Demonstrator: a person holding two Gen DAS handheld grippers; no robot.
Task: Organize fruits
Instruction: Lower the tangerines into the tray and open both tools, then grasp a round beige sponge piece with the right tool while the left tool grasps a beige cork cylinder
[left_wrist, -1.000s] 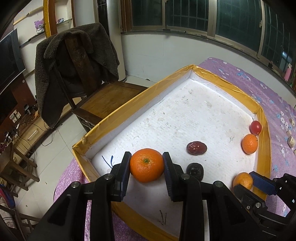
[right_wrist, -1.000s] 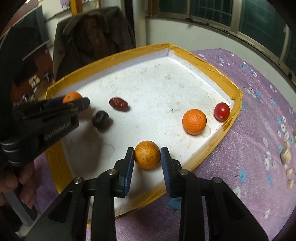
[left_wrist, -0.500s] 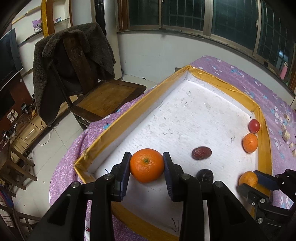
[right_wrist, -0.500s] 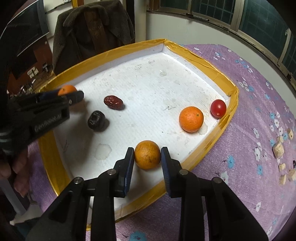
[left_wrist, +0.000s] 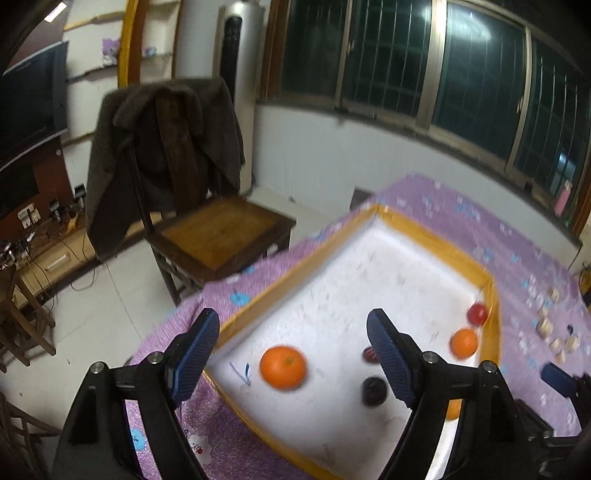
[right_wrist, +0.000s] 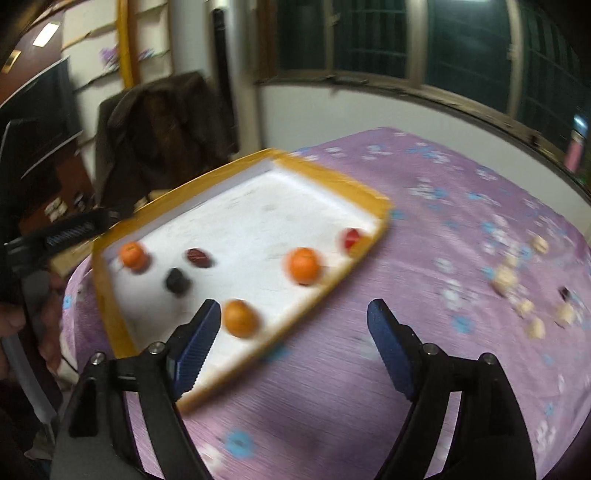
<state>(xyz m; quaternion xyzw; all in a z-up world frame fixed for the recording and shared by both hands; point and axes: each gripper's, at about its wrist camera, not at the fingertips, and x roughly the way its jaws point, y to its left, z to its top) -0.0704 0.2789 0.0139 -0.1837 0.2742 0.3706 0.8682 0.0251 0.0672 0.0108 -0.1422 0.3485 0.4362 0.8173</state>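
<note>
Two grippers, both spread wide and holding nothing, hang above the tray (right_wrist: 110, 306). We see the left gripper (left_wrist: 293, 356) with its blue pads well apart on either side of a large orange (left_wrist: 283, 367), which rests alone on the white floor near the tray's corner; neither pad touches it. We see the right gripper (right_wrist: 293, 345) likewise wide, its left pad just beside a small orange (right_wrist: 240, 318) lying close to the near yellow rim, its right pad out over the purple cloth (right_wrist: 424, 236).

Six fruits lie in the tray. In the right view, we count the large orange (right_wrist: 133, 255) at the left corner, a dark fruit (right_wrist: 177, 281) and a red date (right_wrist: 197, 256) between the corners, a middle orange (right_wrist: 303, 266) towards the right rim, and a red tomato (right_wrist: 351, 238) against that rim. We judge that the oranges sit apart from one another, so the grouping reads as incomplete.

We take the wide jaws over fruit lying free to mean each orange is set down where it lies, one to each end of the tray. Both views are blurred, so fine contact is uncertain. Pale cubes (right_wrist: 506, 277) lie scattered on the cloth, well apart from the tray; we cannot tell what they are.
</note>
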